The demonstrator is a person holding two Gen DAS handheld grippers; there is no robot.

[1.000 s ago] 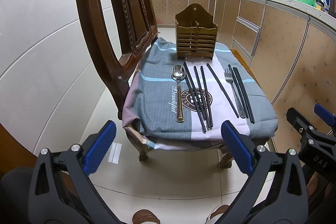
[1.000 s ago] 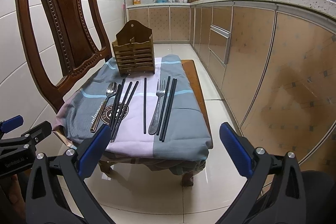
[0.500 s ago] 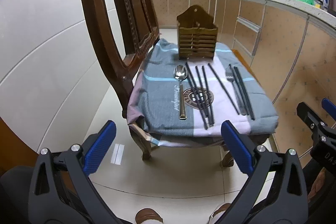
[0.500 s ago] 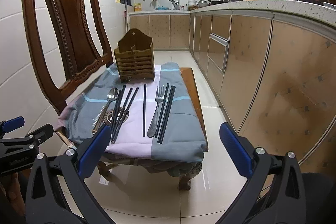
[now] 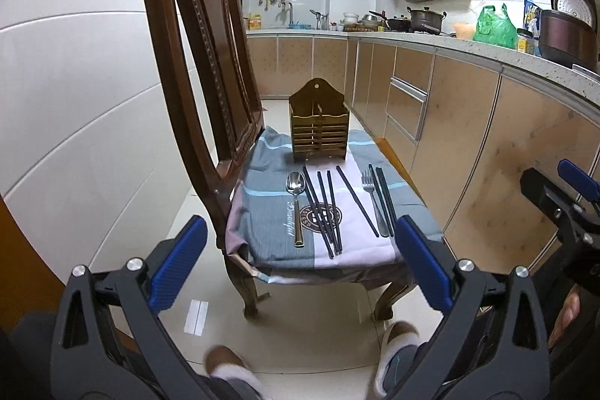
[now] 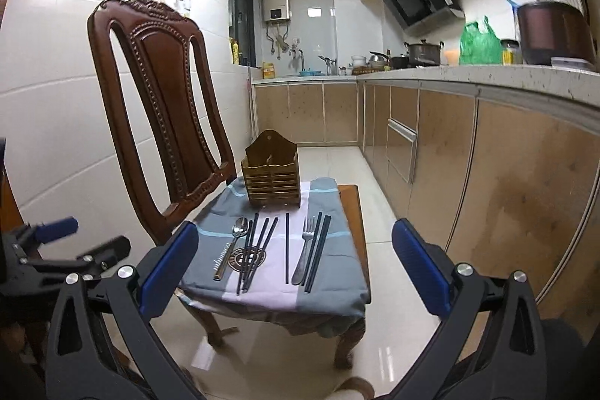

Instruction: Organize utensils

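Altogether six black chopsticks [image 5: 325, 210], one spoon [image 5: 296, 203] and one fork [image 5: 373, 201] lie side by side on the cloth-covered chair seat [image 5: 262, 212], just in front of one slatted wooden holder [image 5: 318, 128] standing upright at the back. Three chopsticks sit right of the spoon, one lies alone in the middle, two lie beside the fork. Each piece runs lengthwise from holder toward the seat's front edge; spoon bowl and fork tines point at the holder. Both the left claw [image 5: 300, 272] and right claw [image 6: 294, 268] hang apart and empty, well short of the seat.
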